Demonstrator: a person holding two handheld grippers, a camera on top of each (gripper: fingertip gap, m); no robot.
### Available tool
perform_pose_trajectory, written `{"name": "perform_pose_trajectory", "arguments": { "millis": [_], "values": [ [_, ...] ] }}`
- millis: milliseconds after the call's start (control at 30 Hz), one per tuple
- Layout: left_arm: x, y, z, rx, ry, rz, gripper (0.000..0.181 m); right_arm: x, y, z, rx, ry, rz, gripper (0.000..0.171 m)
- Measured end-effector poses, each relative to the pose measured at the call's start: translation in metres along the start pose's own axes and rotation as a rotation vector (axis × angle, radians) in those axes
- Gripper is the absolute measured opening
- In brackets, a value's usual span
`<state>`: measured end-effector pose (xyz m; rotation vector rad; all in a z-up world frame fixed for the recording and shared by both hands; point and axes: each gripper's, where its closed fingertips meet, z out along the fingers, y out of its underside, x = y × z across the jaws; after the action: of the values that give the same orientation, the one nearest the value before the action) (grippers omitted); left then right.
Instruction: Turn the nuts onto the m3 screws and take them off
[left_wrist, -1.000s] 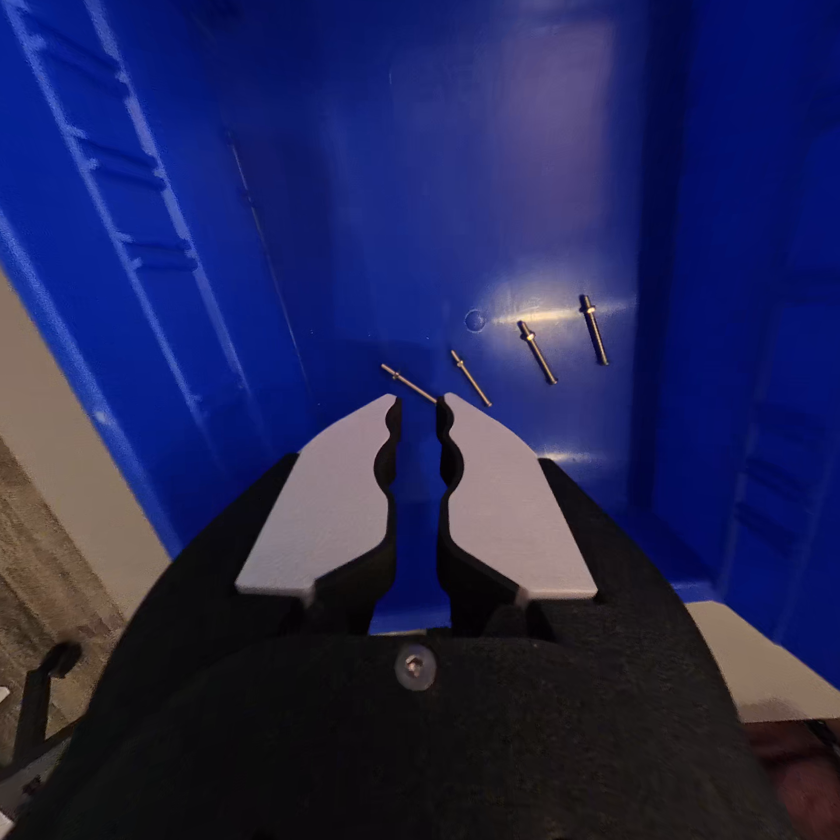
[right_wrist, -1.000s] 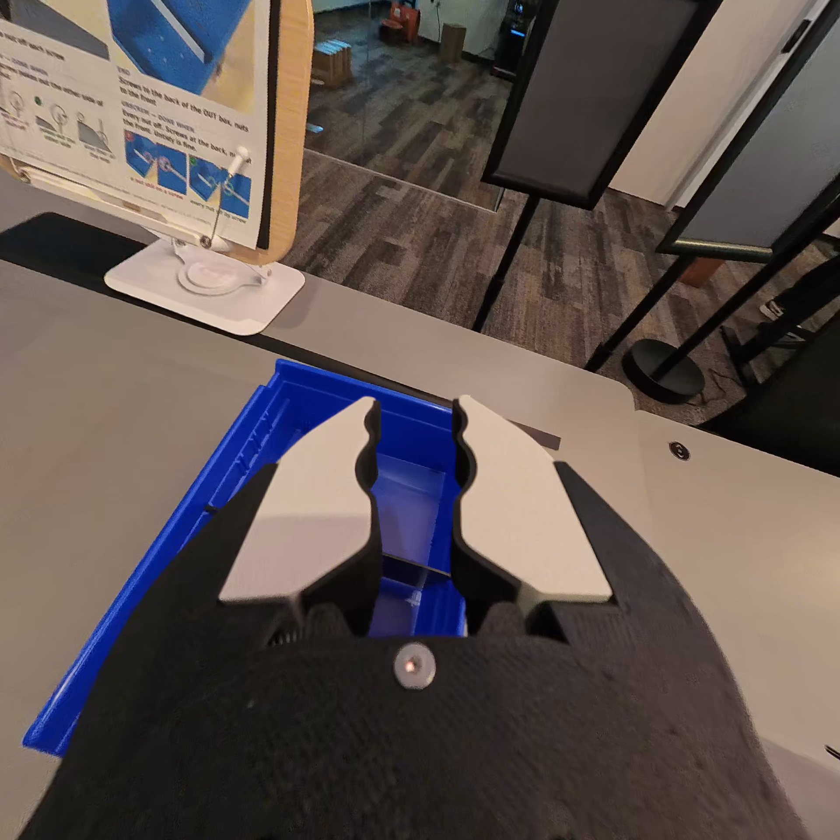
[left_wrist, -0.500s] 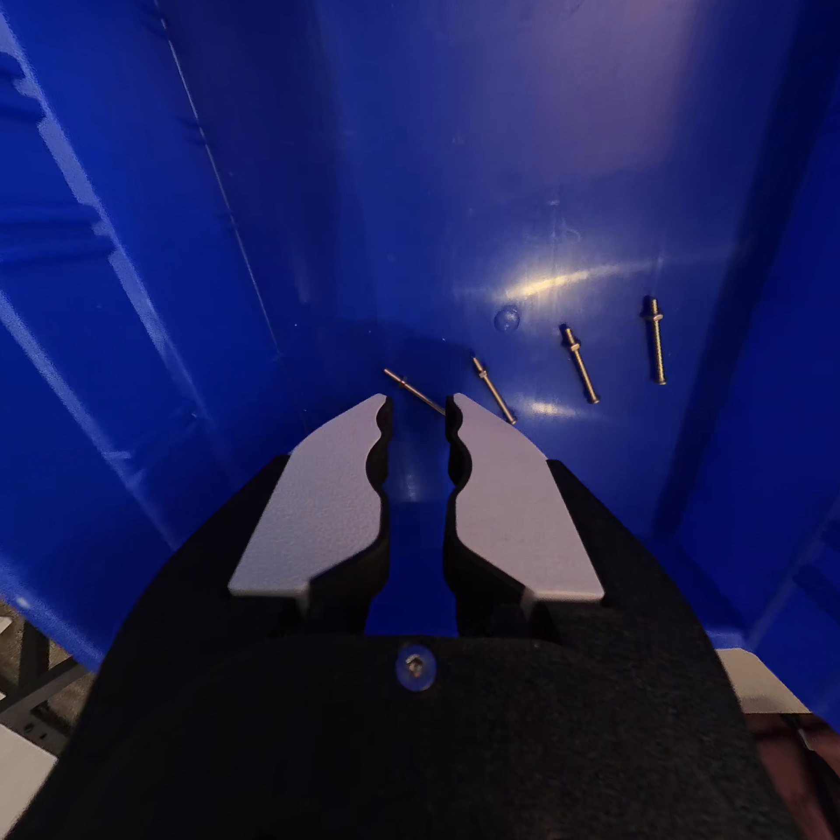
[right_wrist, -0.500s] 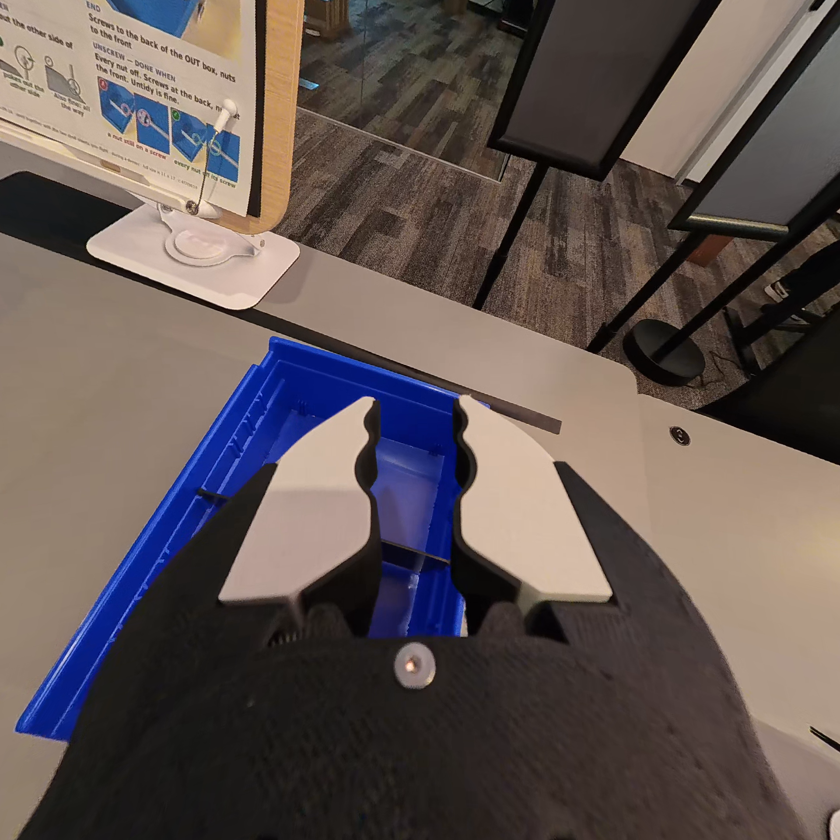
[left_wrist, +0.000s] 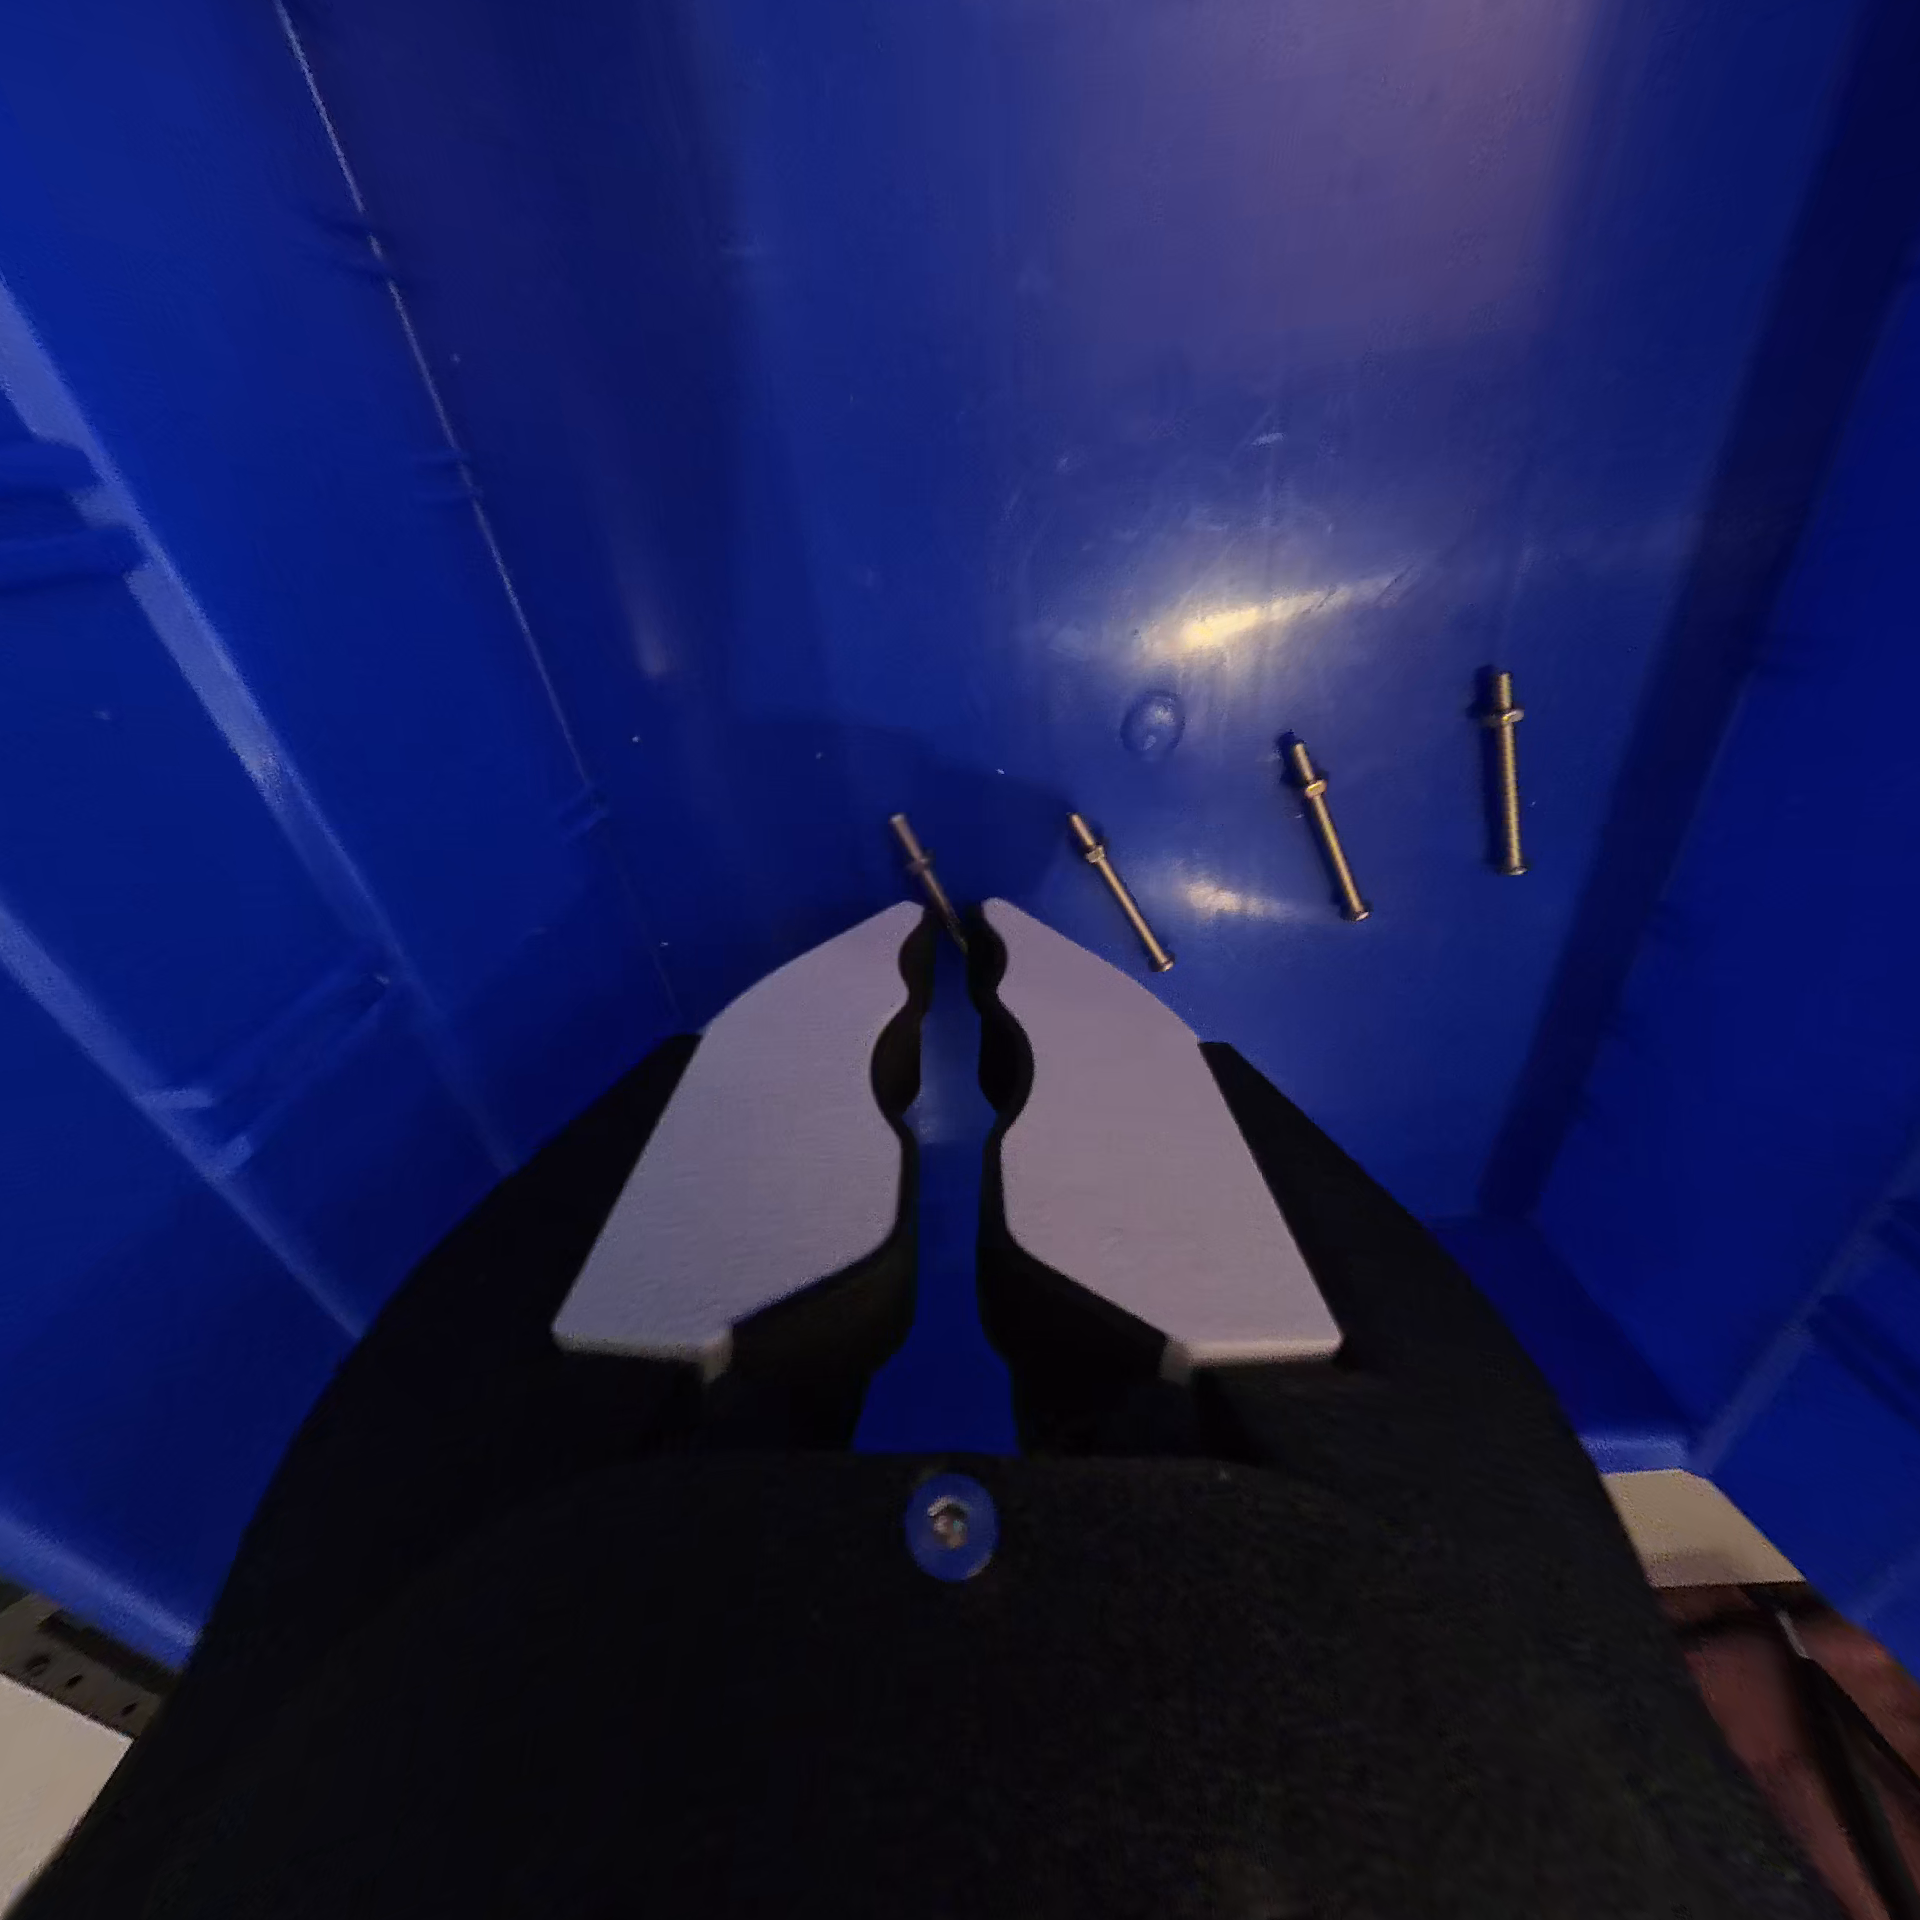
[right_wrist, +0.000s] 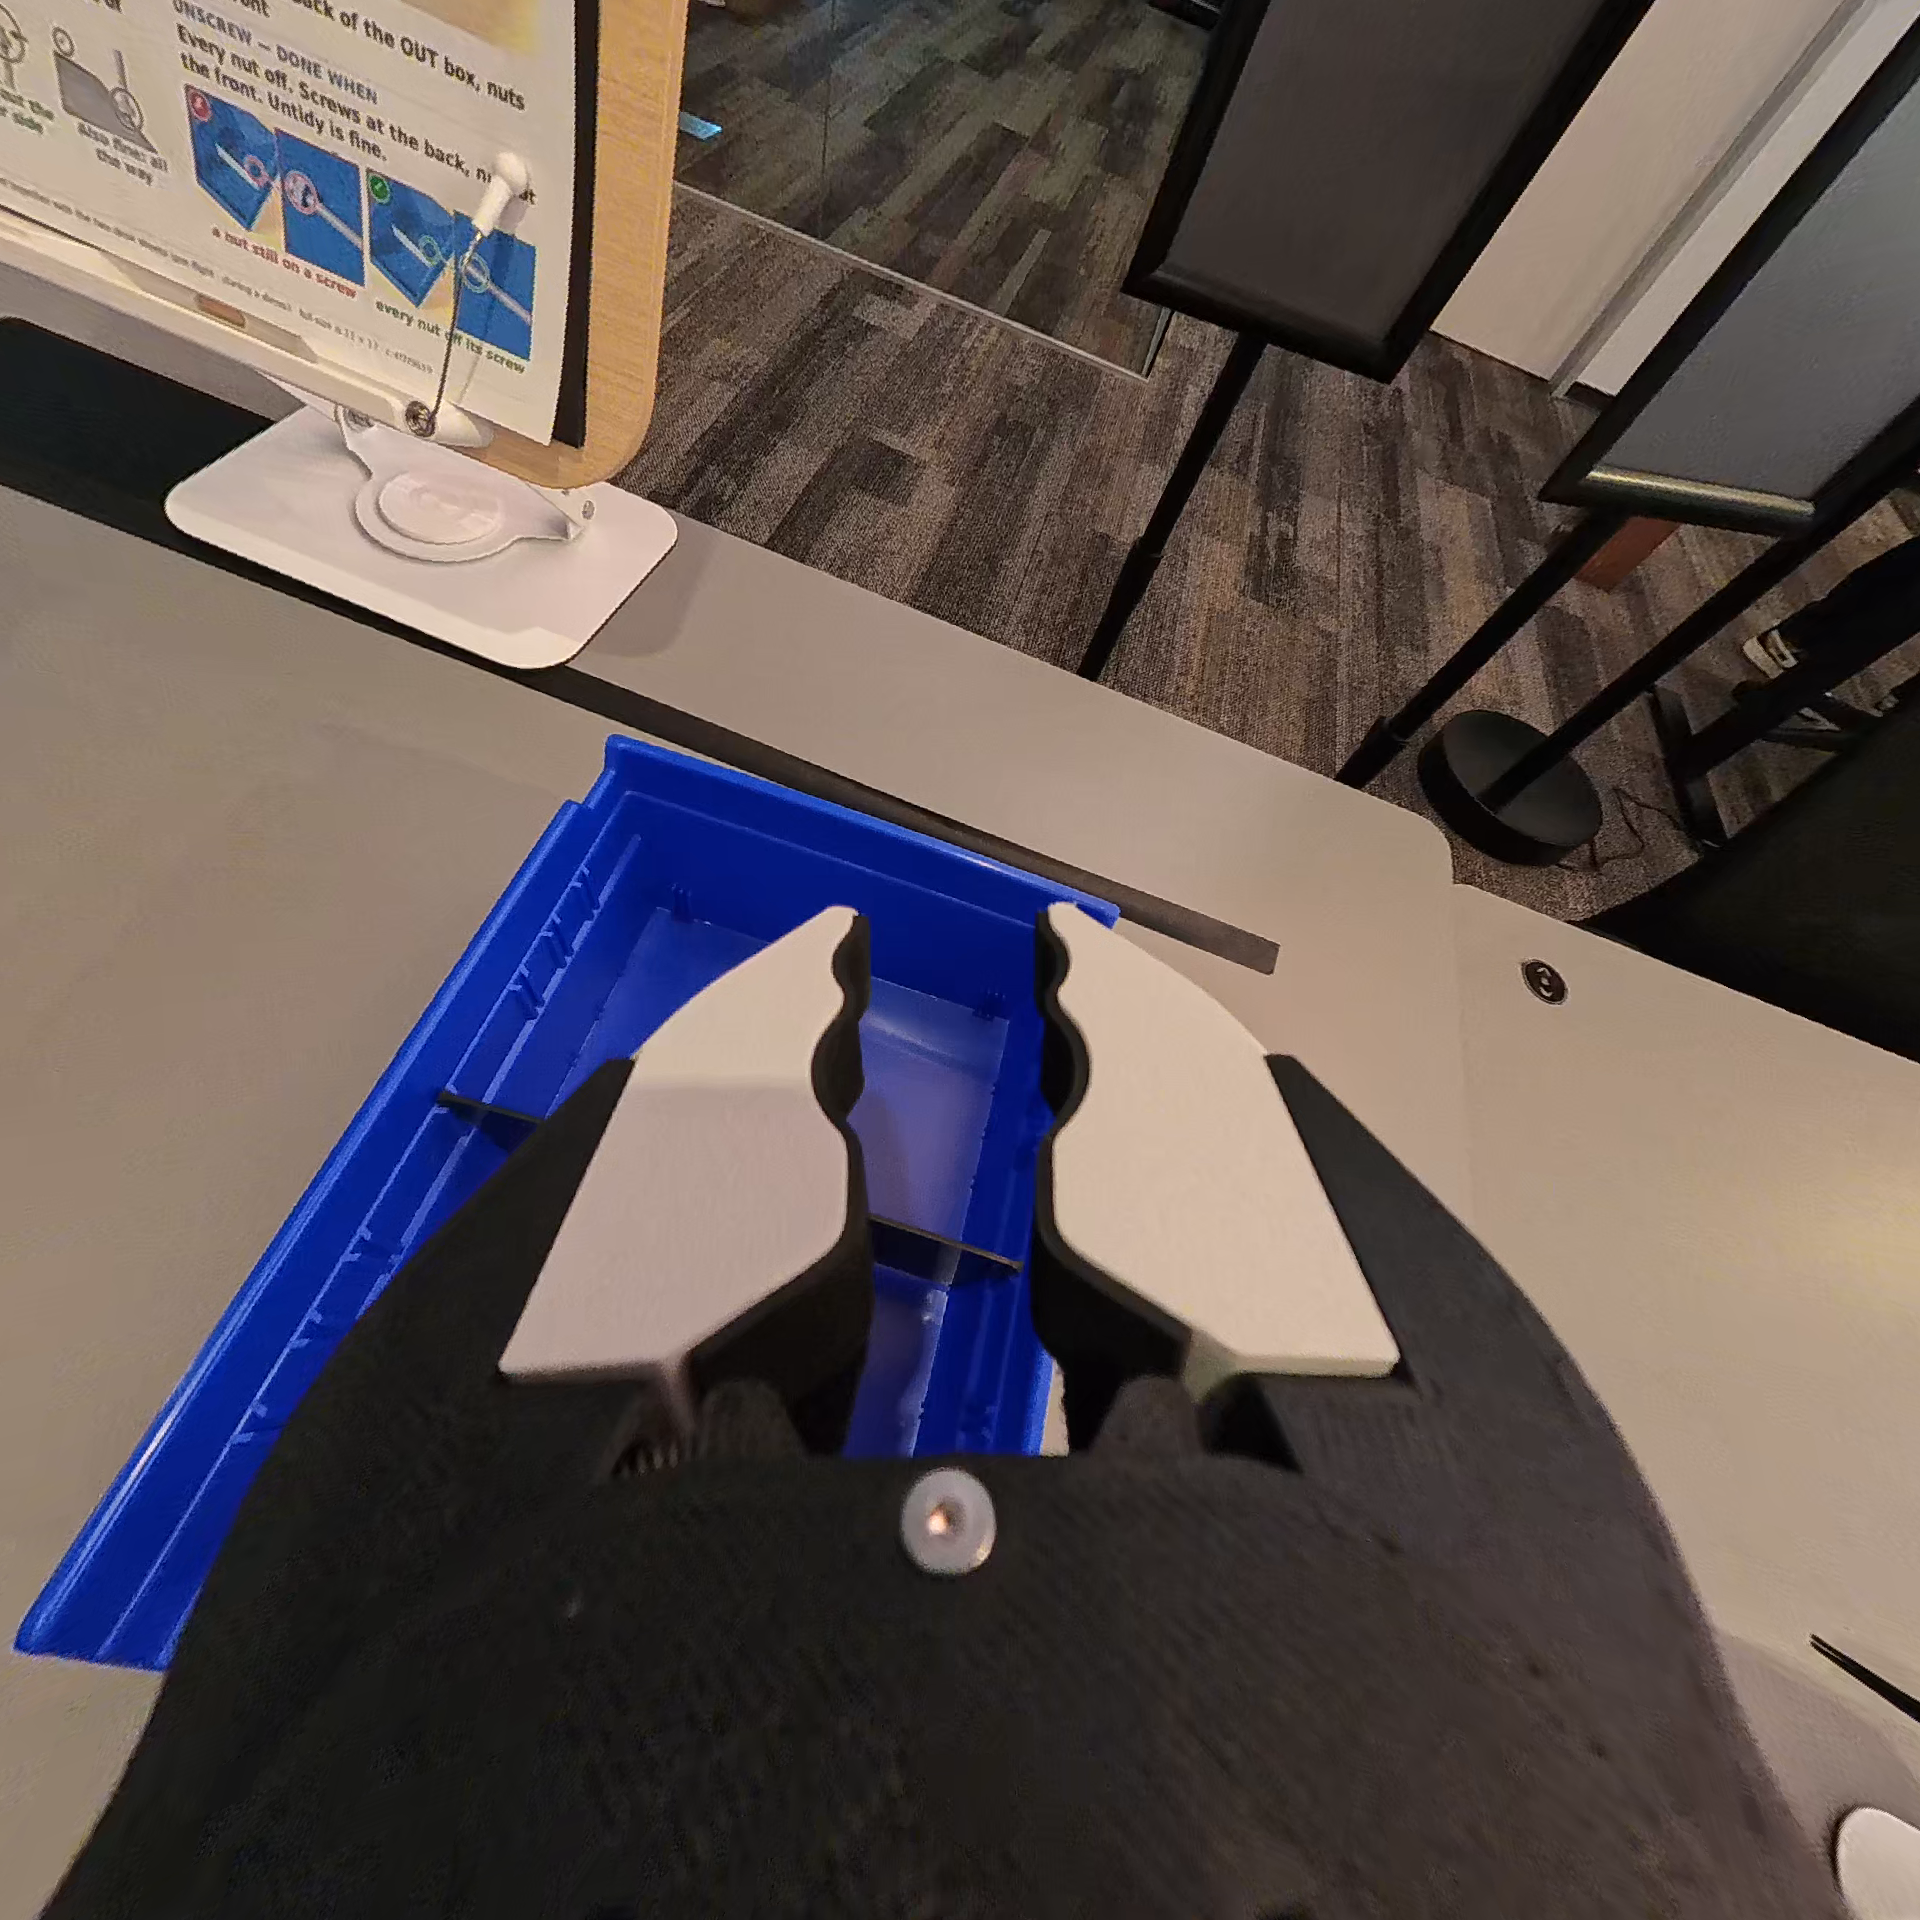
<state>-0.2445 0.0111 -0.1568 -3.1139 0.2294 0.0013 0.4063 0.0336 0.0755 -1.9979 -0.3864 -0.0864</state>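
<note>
In the left wrist view, several thin m3 screws lie on the floor of a blue bin (left_wrist: 935, 468), each with a small nut near its far end. My left gripper (left_wrist: 952, 914) has its jaws drawn nearly together on the near end of the leftmost screw (left_wrist: 920, 857), whose nut end sticks out past the tips. The other screws (left_wrist: 1117, 894) (left_wrist: 1325, 826) (left_wrist: 1503, 769) lie to the right, untouched. My right gripper (right_wrist: 945, 935) is open and empty, held above a second blue bin (right_wrist: 582, 935) on the grey table (right_wrist: 260, 831).
The right-hand bin has a thin divider (right_wrist: 940, 1242) across it and looks empty where visible. An instruction sheet on a white stand (right_wrist: 416, 520) is at the table's back left. Black post bases (right_wrist: 1517, 790) stand on the floor beyond the table edge. Blue bin walls close in around the left gripper. Spacing between my two grippers at the tips: around 70 centimeters.
My left gripper moved deeper into the bin and its jaws narrowed around the leftmost screw, which swung more in line with the fingers. The right gripper drifted slightly and stays open.
</note>
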Motion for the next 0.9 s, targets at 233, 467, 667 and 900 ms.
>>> {"name": "perform_pose_trajectory", "arguments": {
  "millis": [233,467,667,900],
  "values": [
    [0.000,0.003,0.000,-0.019,-0.024,0.044,0.003,-0.002,0.002,0.003,-0.014,-0.003,-0.012,0.031],
    [0.001,0.003,-0.035,0.076,-0.019,0.071,0.003,-0.007,-0.006,0.004,0.008,0.008,-0.044,0.030],
    [0.095,-0.018,-0.147,0.594,0.318,0.360,0.002,-0.074,-0.064,-0.012,0.298,-0.212,-0.084,0.030],
    [0.250,0.009,-0.218,0.921,0.664,0.852,0.002,-0.259,-0.102,-0.055,0.522,-0.963,-0.140,0.032]
  ]
}}
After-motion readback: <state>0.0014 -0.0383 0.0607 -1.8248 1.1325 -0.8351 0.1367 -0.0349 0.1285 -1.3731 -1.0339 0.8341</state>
